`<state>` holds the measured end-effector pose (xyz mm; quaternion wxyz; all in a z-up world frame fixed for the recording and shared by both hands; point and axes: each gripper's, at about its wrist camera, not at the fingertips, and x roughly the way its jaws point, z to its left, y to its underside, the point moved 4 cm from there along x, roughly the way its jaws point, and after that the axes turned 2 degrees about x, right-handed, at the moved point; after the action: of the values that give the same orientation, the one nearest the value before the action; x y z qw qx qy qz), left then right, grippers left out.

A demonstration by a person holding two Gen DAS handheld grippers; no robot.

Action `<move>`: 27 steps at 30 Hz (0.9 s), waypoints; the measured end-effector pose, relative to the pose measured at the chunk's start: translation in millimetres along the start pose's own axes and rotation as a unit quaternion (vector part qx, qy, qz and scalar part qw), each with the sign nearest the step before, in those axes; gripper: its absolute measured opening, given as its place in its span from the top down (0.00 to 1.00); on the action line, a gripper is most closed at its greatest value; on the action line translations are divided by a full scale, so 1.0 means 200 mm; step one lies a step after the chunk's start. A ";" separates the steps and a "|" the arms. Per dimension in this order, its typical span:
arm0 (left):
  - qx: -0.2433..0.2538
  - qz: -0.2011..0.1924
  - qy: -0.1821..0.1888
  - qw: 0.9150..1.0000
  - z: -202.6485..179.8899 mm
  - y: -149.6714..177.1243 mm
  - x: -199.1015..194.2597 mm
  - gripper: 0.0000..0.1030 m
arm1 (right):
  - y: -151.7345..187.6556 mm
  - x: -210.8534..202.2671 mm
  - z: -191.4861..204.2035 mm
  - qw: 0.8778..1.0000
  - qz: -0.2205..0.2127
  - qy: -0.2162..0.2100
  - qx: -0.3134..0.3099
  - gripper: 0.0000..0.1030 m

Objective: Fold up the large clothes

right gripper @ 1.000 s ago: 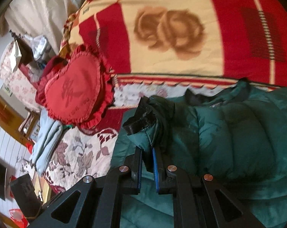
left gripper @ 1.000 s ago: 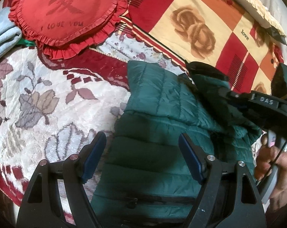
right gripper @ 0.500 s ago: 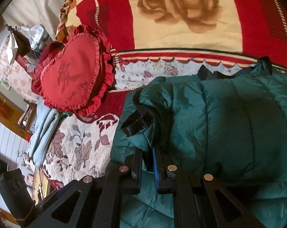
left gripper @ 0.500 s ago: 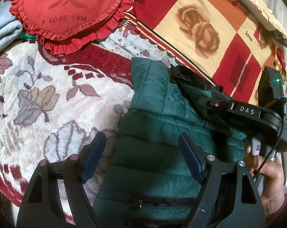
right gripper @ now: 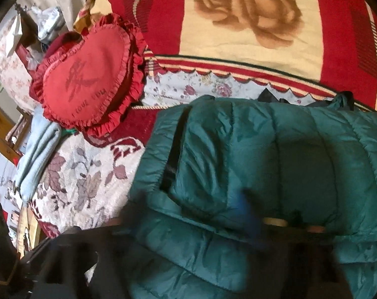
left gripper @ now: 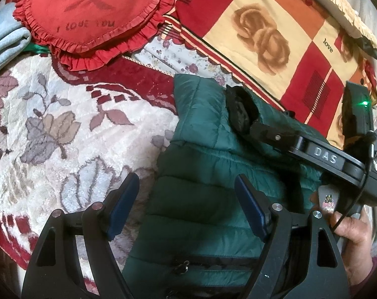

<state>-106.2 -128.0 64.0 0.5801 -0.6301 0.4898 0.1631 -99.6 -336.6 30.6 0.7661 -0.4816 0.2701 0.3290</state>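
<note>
A dark green quilted puffer jacket (left gripper: 200, 199) lies on the bed, its sleeve folded across the body (right gripper: 275, 154). My left gripper (left gripper: 186, 199) is open and empty, hovering over the jacket's lower left edge near a zip pocket. The right gripper (left gripper: 260, 127) reaches in from the right in the left wrist view, its tip at the sleeve's black cuff (left gripper: 238, 109). In the right wrist view the right gripper (right gripper: 195, 221) is motion-blurred; its jaws look spread apart, with the sleeve lying flat and no cloth between them.
A red heart-shaped ruffled cushion (left gripper: 88, 12) lies at the far left beside folded light-blue cloth (left gripper: 4, 42). A red and cream rose-patterned blanket (left gripper: 263, 39) covers the far side. The floral bedspread (left gripper: 51, 129) shows left of the jacket.
The right gripper carried the sleeve leftward across the jacket, then opened and let it go; the sleeve now lies flat. The left gripper stayed open and barely moved.
</note>
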 end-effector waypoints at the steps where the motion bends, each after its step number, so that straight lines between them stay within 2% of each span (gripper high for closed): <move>1: -0.001 0.000 -0.001 1.000 0.00 0.00 -0.01 0.23 | 0.00 -0.01 0.01 1.000 0.002 0.002 -0.004 0.21; 7: -0.008 -0.012 0.010 1.000 -0.02 -0.06 -0.06 0.23 | 0.04 -0.24 -0.05 0.999 -0.017 -0.022 0.015 0.21; 12: 0.010 -0.004 0.015 1.000 -0.13 -0.14 -0.04 0.23 | 0.13 -0.52 -0.25 0.998 -0.035 -0.025 0.040 0.21; 16: 0.012 0.018 0.026 0.999 -0.23 -0.21 0.08 0.23 | 0.19 -0.71 -0.39 0.997 -0.049 -0.012 0.052 0.21; 20: -0.013 0.036 0.036 0.999 -0.28 -0.28 0.22 0.23 | 0.25 -0.89 -0.54 0.994 -0.069 -0.014 0.084 0.20; 23: -0.022 0.044 0.034 0.998 -0.33 -0.32 0.30 0.23 | 0.30 -0.96 -0.62 0.992 -0.077 -0.016 0.100 0.19; 27: -0.005 0.063 0.020 0.998 -0.41 -0.32 0.40 0.23 | 0.32 -1.00 -0.67 0.991 -0.083 -0.013 0.100 0.19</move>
<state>-46.7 -245.1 61.7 0.5551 -0.6041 0.5395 0.1890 -289.9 -487.8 87.9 0.8385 -0.4189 0.2510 0.2417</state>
